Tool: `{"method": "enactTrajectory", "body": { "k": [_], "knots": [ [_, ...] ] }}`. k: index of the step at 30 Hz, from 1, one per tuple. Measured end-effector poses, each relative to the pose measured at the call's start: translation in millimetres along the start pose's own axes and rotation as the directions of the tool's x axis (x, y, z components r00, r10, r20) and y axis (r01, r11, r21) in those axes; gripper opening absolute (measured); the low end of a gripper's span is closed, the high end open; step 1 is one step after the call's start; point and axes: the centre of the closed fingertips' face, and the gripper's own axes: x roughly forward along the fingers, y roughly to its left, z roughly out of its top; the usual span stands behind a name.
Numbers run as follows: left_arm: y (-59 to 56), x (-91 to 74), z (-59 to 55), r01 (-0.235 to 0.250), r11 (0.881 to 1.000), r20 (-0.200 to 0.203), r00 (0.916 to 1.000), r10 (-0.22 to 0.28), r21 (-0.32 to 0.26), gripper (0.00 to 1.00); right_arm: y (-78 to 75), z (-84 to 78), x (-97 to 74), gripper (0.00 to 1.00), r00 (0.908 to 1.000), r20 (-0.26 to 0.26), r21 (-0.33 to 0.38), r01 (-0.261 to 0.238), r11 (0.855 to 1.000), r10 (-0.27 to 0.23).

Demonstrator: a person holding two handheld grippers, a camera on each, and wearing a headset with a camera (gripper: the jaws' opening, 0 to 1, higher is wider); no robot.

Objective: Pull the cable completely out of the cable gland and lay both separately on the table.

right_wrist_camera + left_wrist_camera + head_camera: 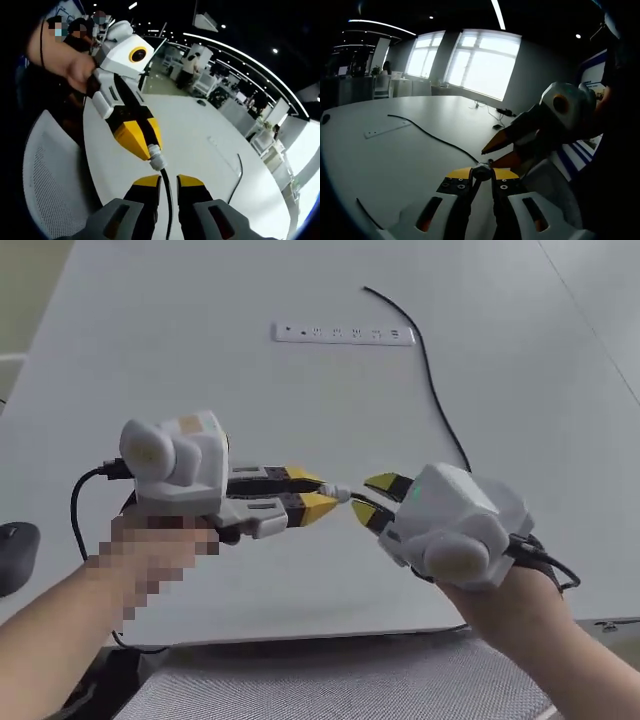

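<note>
While the white cable gland (337,492) sits clenched in my left tongs (481,174) above the tabletop's (300,400) near edge, its black cable (168,200) runs out between the jaws of my right tongs (169,181), which stand released either side of it. Farther off lies a power strip (343,334).
</note>
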Motion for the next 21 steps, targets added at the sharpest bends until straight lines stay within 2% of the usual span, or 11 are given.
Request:
{"method": "enactTrajectory", "body": {
  "k": [15, 21],
  "knots": [
    [-2.0, 2.0, -0.6, 0.008, 1.0, -0.003, 1.0, -0.008, 0.0, 0.15, 5.5, -0.6, 3.5, 0.01, 0.9999, -0.004, -0.048, -0.014, 0.999, 0.014],
    [-3.2, 4.1, -1.3, 0.012, 1.0, -0.007, 0.9999, -0.012, 0.002, 0.15, 3.4, -4.3, 2.8, 0.0, 0.9999, -0.007, -0.009, -0.011, 1.0, 0.011]
  ]
}}
